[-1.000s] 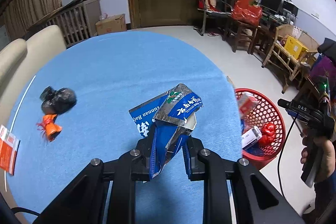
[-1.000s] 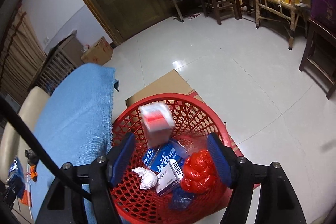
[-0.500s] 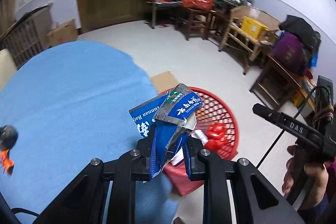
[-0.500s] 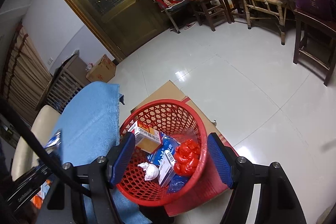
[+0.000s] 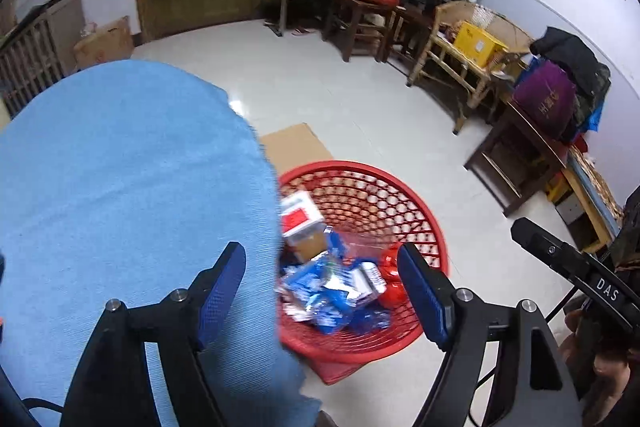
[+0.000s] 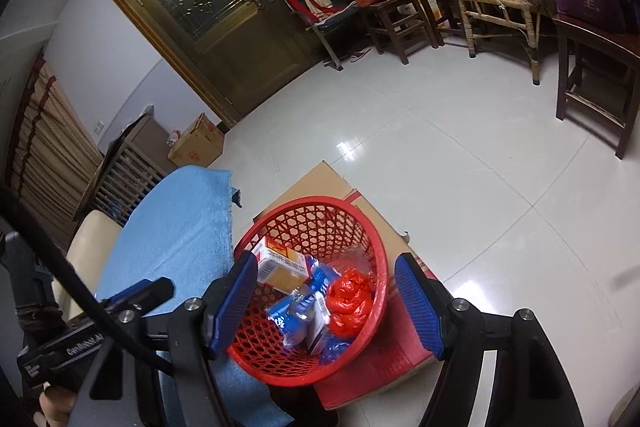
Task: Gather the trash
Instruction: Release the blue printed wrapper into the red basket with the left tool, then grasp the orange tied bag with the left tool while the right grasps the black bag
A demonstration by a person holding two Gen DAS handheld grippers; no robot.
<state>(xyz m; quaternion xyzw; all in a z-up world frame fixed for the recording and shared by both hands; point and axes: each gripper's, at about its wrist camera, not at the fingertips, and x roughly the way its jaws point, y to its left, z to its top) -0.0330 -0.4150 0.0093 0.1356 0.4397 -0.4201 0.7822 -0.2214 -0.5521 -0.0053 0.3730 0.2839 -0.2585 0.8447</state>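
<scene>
My left gripper [image 5: 320,250] hangs over the red mesh basket [image 5: 404,187] on the floor beside the table. Its jaws are opening and nothing is between them. The crumpled blue and silver wrapper [image 5: 326,297] shows blurred below them, inside the basket, among a red and white box [image 5: 299,217] and a red plastic bag [image 5: 390,285]. My right gripper [image 6: 326,258] stands open above the same basket [image 6: 312,203] with nothing between its fingers. Under it I see the box [image 6: 280,263], the blue wrapper [image 6: 296,311] and the red bag [image 6: 348,291].
The table with a blue cloth [image 5: 120,167] fills the left, its edge against the basket. The basket sits on a flat cardboard box [image 6: 380,347]. A hand [image 5: 580,343] holds the right gripper's handle at the right. Chairs, a wicker seat and a door stand beyond bare tiled floor.
My left gripper swung from over the table to over the basket, then opened, and the blue wrapper left it and dropped into the basket. The falling box settled there. My right gripper drew back slightly.
</scene>
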